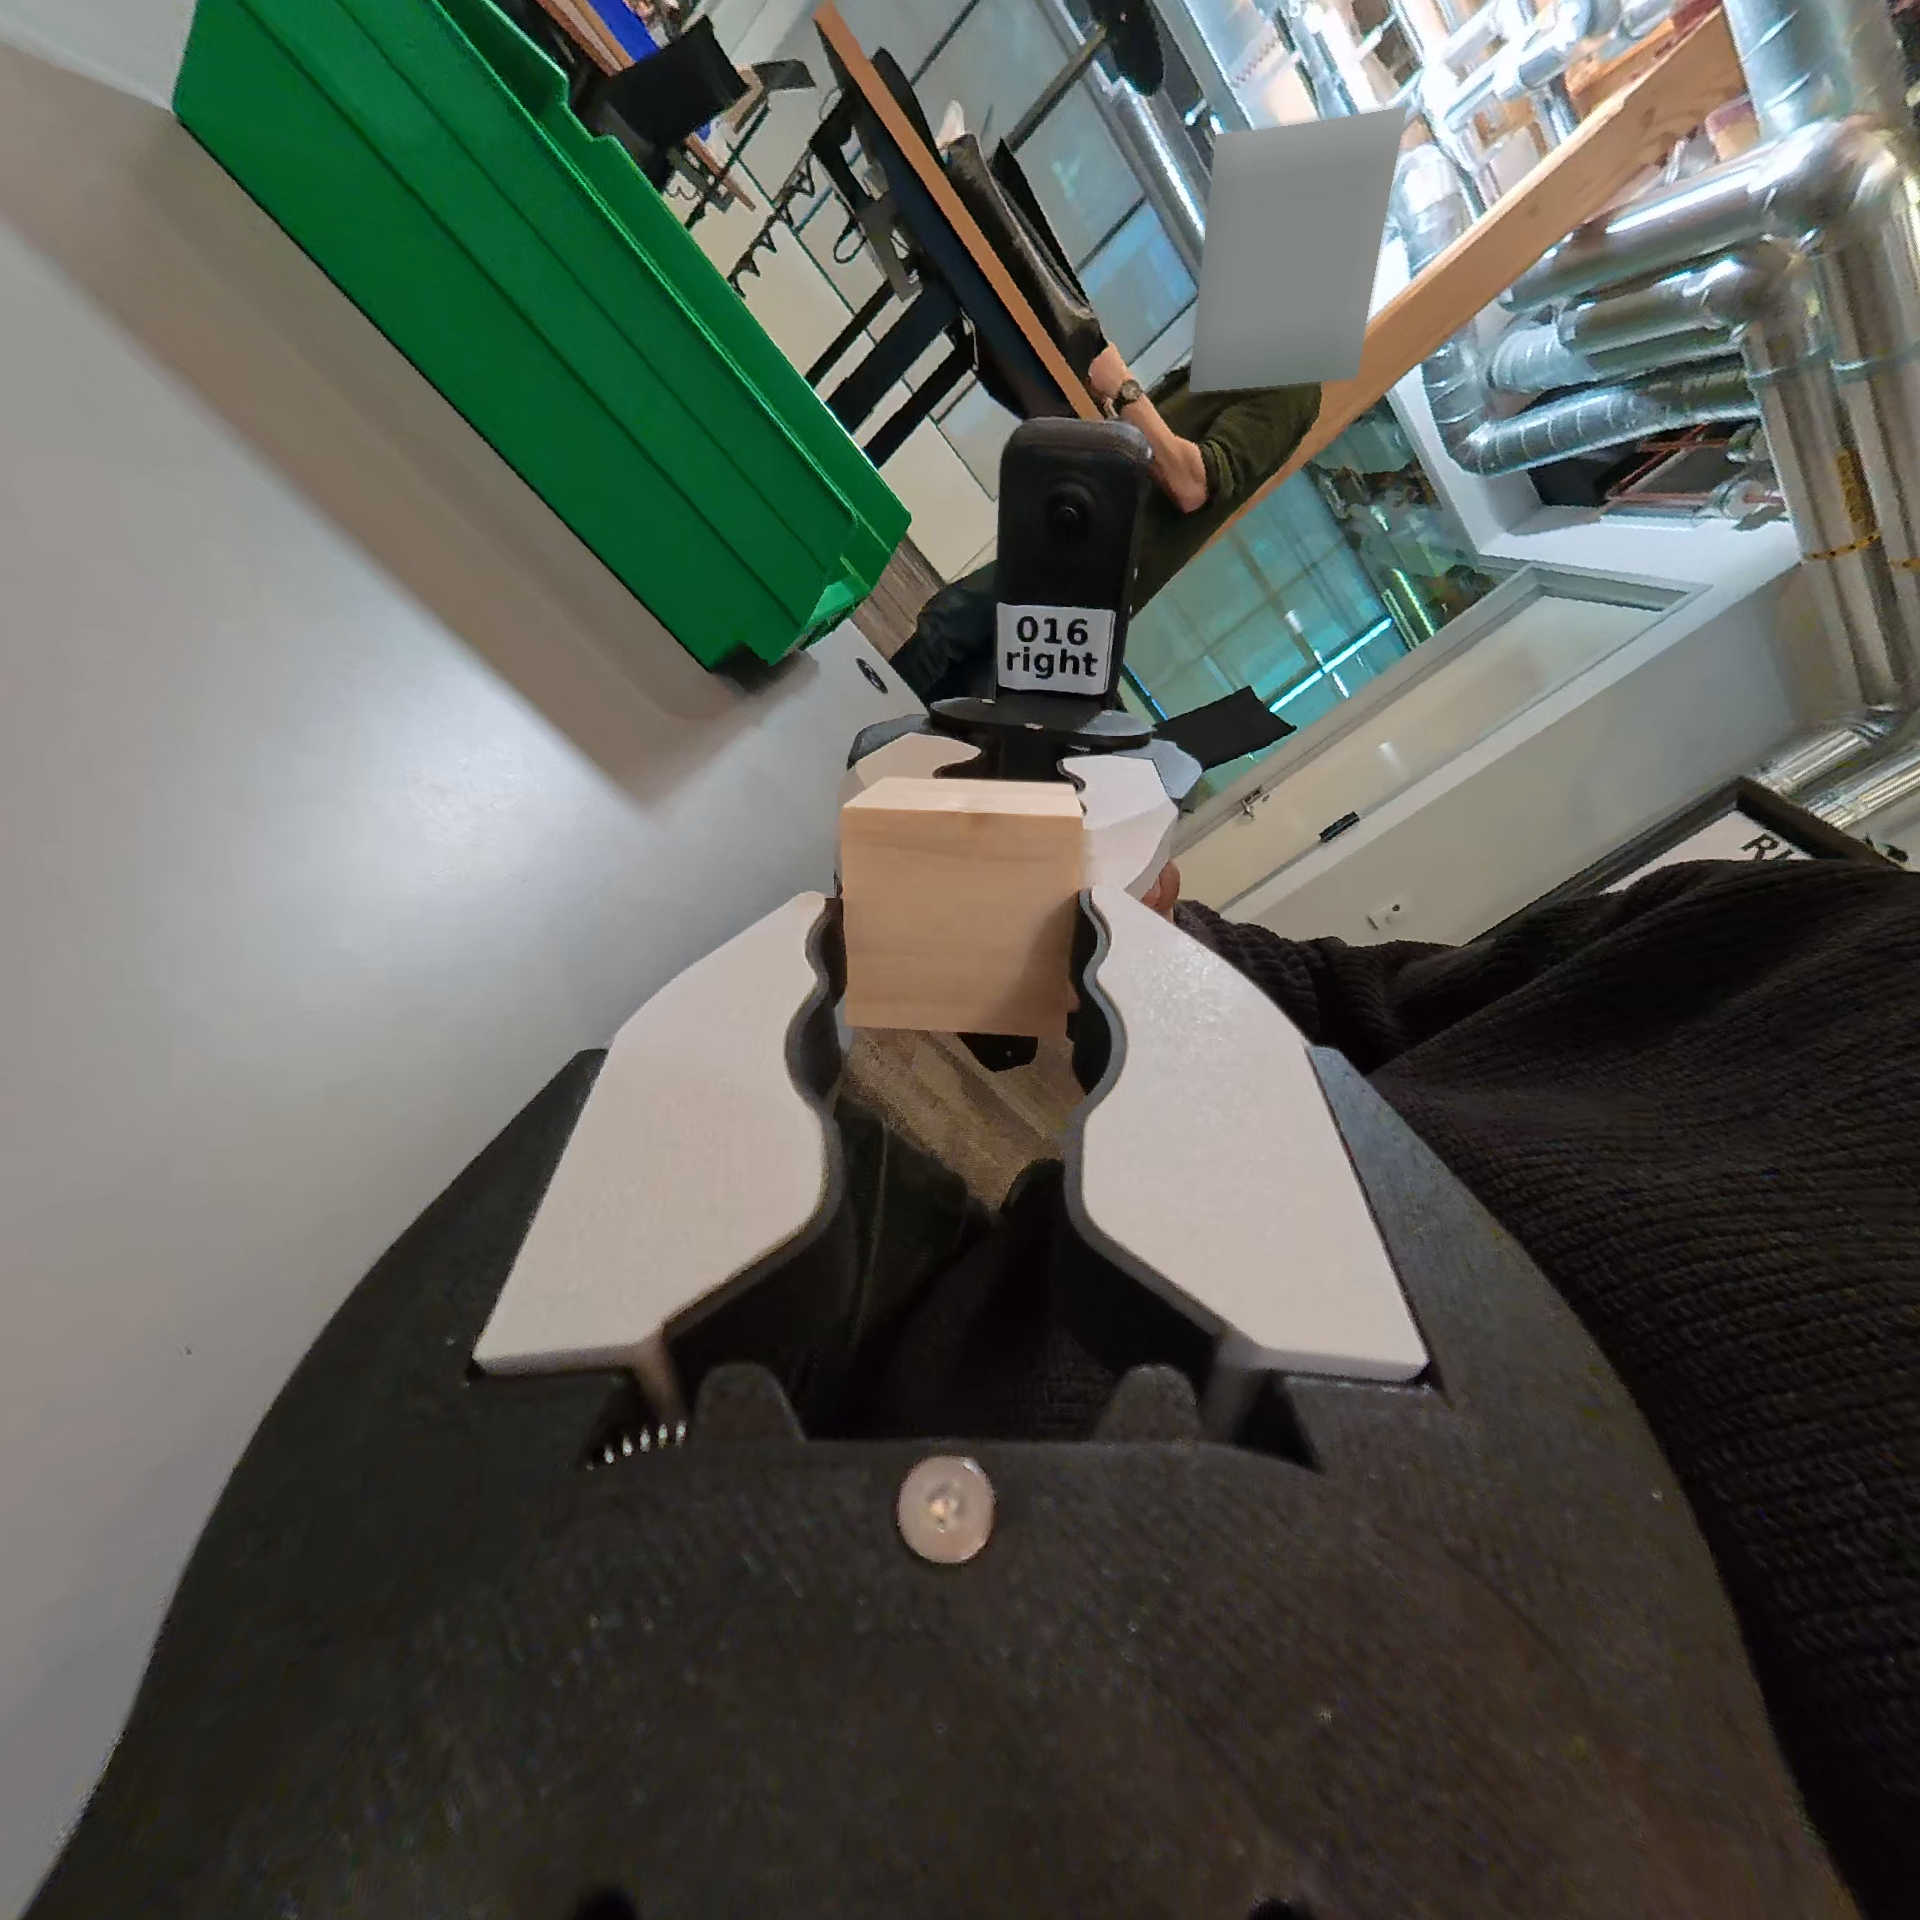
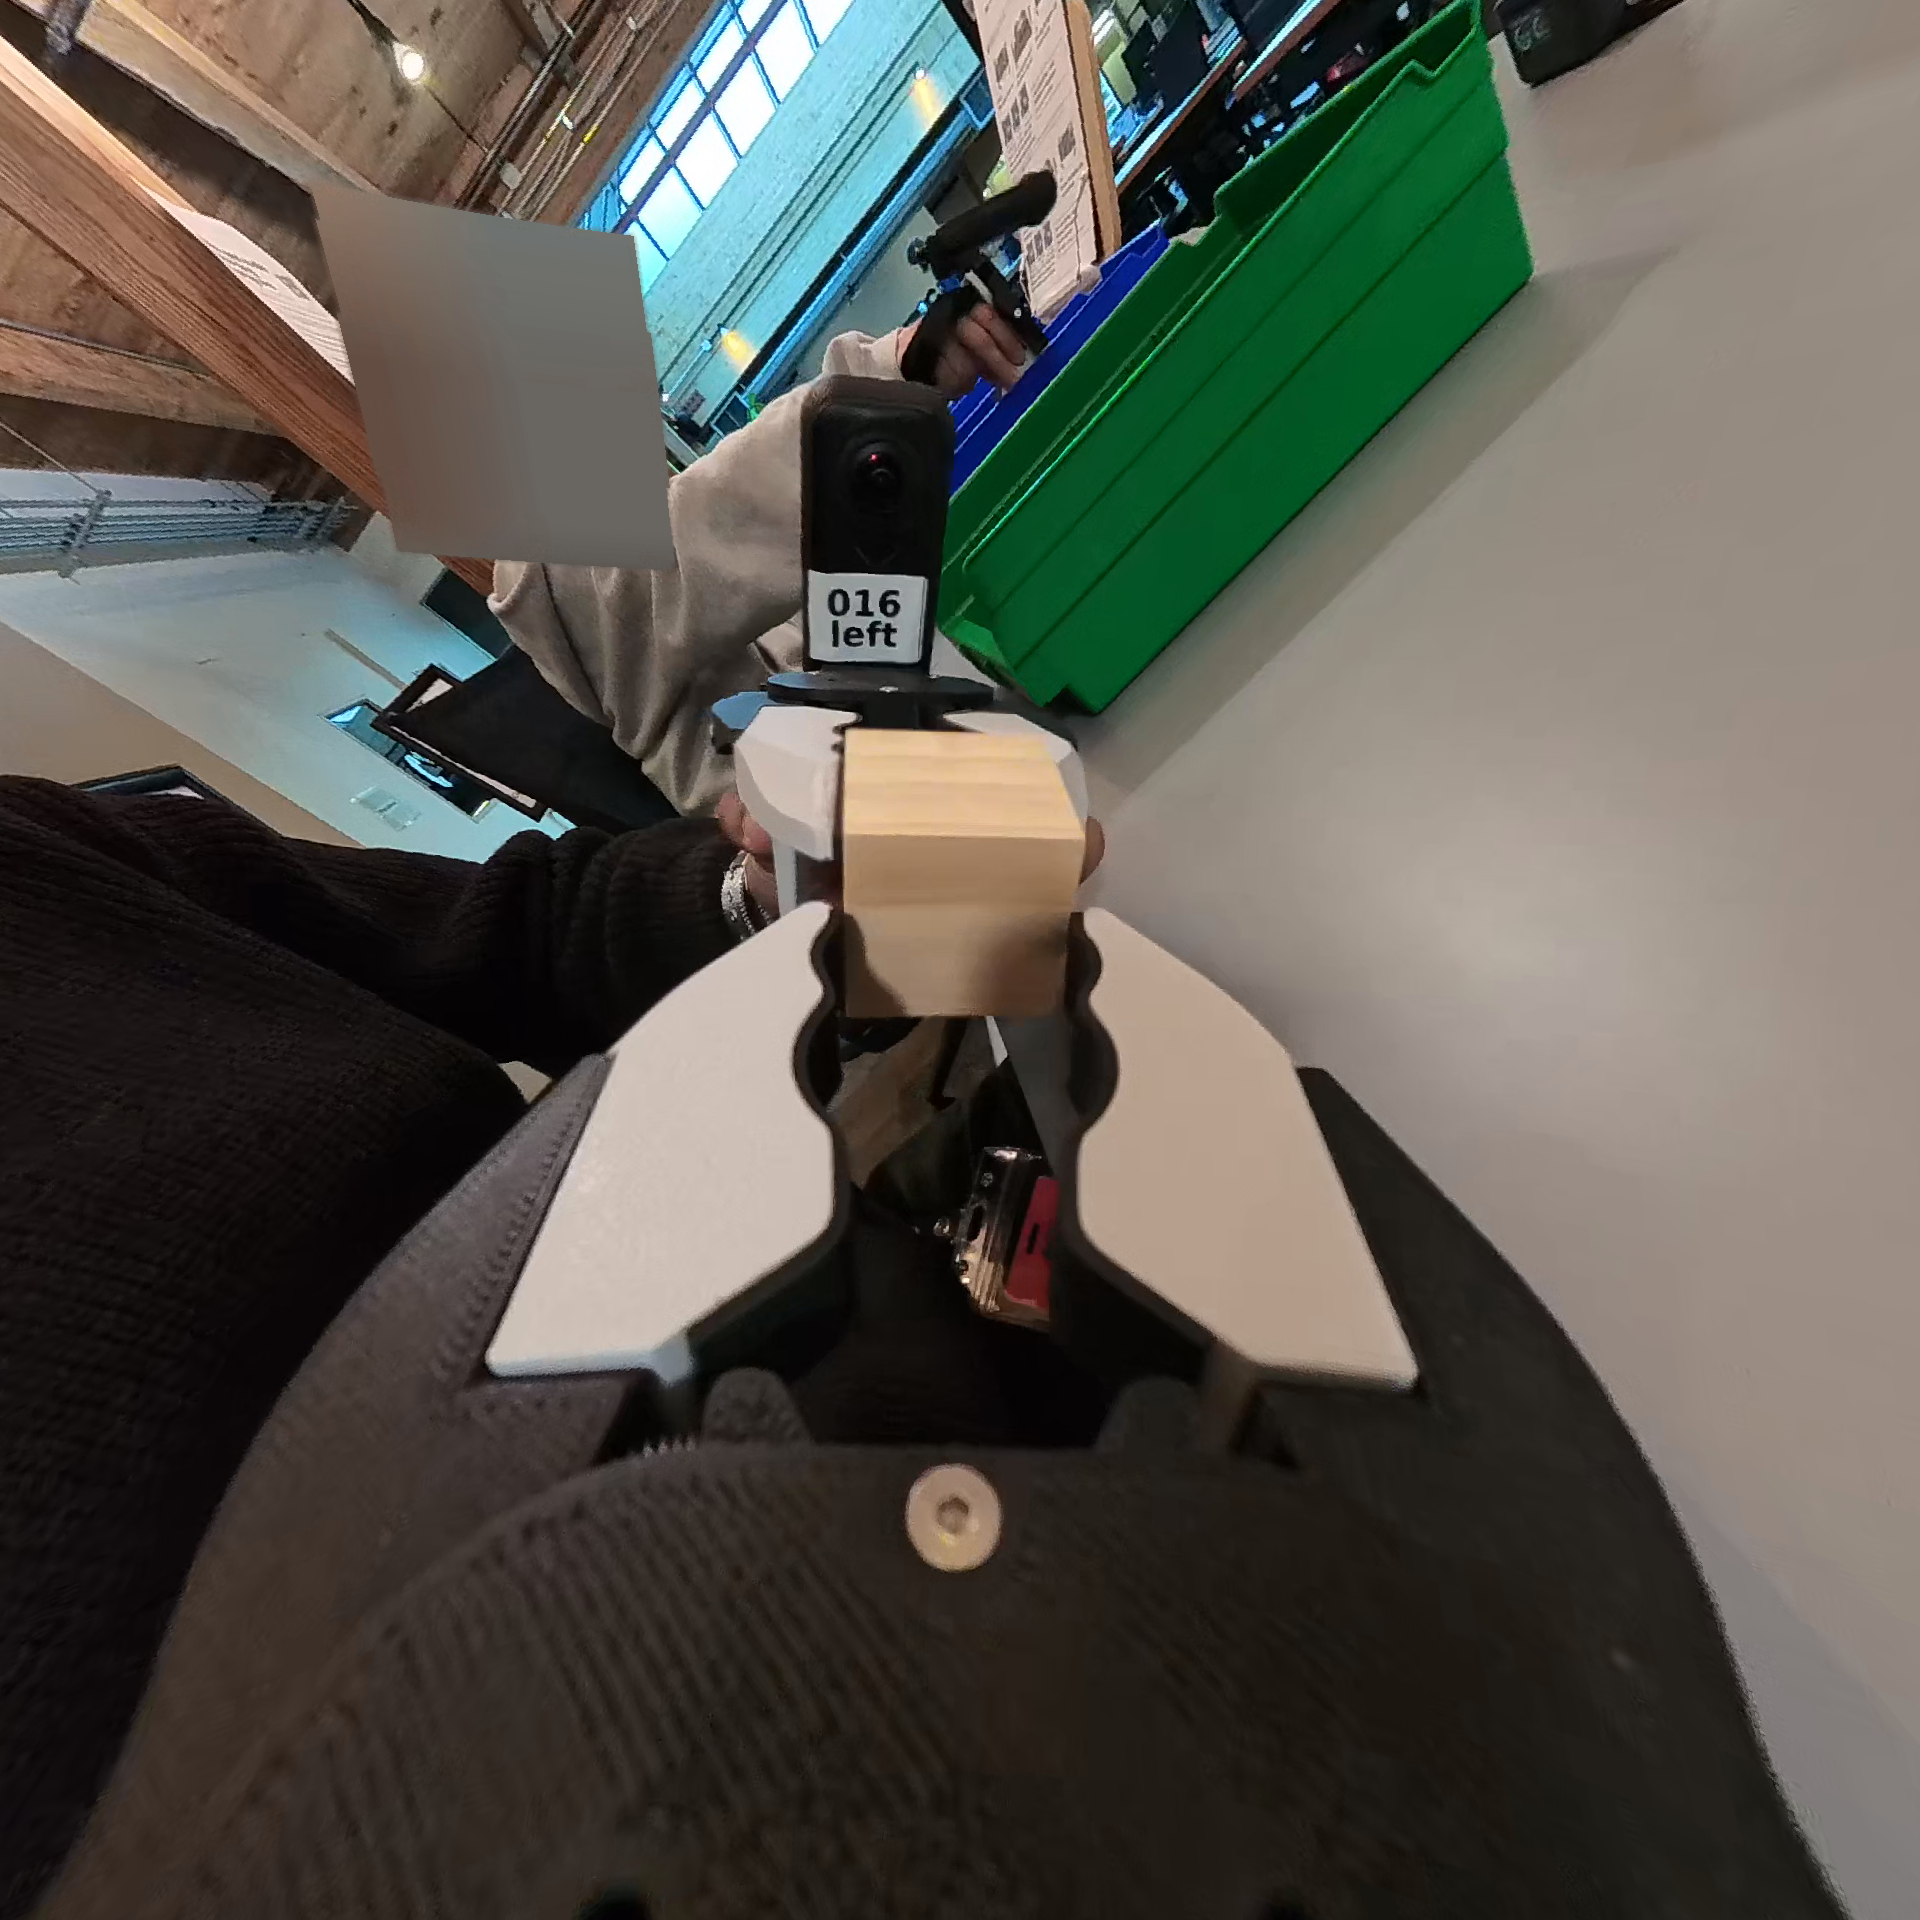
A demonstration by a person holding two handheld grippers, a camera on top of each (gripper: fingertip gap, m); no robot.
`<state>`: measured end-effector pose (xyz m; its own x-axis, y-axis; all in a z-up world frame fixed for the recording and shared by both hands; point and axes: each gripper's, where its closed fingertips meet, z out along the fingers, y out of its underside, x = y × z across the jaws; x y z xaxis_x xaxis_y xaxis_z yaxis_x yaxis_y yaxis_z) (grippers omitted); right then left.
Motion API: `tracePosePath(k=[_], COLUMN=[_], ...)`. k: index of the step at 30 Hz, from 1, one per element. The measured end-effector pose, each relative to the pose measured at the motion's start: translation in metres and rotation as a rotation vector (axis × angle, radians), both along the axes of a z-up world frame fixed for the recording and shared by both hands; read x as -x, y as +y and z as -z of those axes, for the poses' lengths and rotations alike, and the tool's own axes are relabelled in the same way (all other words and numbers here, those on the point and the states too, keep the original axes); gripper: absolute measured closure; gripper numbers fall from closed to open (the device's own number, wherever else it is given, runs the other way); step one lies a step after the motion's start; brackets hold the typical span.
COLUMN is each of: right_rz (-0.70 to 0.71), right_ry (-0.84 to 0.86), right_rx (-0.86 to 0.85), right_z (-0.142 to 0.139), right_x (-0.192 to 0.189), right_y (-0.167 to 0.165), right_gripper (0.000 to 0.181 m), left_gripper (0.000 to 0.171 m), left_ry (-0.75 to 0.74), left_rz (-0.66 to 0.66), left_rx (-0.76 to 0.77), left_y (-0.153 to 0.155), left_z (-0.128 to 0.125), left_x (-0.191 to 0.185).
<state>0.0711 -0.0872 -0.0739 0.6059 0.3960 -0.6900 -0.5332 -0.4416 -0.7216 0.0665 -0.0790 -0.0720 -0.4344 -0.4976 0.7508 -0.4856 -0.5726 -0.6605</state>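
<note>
A pale wooden block (image 1: 956,914) is held in the air between both grippers, which face each other just off the edge of the white table (image 1: 260,831). My left gripper (image 1: 961,935) is shut on the near end of the block. My right gripper (image 1: 997,790), with its black camera above it, grips the far end. In the right wrist view, my right gripper (image 2: 956,956) is shut on the block (image 2: 956,862), and the left gripper (image 2: 935,790) clamps the opposite end. The operator's black knit sleeves (image 2: 260,987) show beside both.
Stacked green bins (image 1: 520,312) stand on the table, also in the right wrist view (image 2: 1247,468), with a blue bin (image 2: 1049,353) behind. A person in a beige hoodie (image 2: 644,644) holds a black handle. Another person's dark green sleeve (image 1: 1226,457) is behind.
</note>
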Motion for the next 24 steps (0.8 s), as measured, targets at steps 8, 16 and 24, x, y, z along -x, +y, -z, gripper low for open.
tracePosePath(k=[8,16,24], right_rz=[0.012,0.012,0.013], right_ry=[0.036,0.010,0.008], right_rx=[-0.008,0.001,0.002], right_z=[-0.003,-0.001,-0.002], right_x=[-0.002,-0.003,-0.005], right_y=[0.001,0.000,-0.001], right_gripper=[0.134,0.140,0.140], left_gripper=[0.129,0.129,0.122], left_ry=[0.006,-0.012,-0.019], left_rz=[-0.019,-0.004,0.001], left_rx=[0.017,-0.016,-0.024], left_y=[0.002,-0.005,-0.008], left_z=[0.000,0.000,-0.001], left_x=[-0.001,0.000,0.000])
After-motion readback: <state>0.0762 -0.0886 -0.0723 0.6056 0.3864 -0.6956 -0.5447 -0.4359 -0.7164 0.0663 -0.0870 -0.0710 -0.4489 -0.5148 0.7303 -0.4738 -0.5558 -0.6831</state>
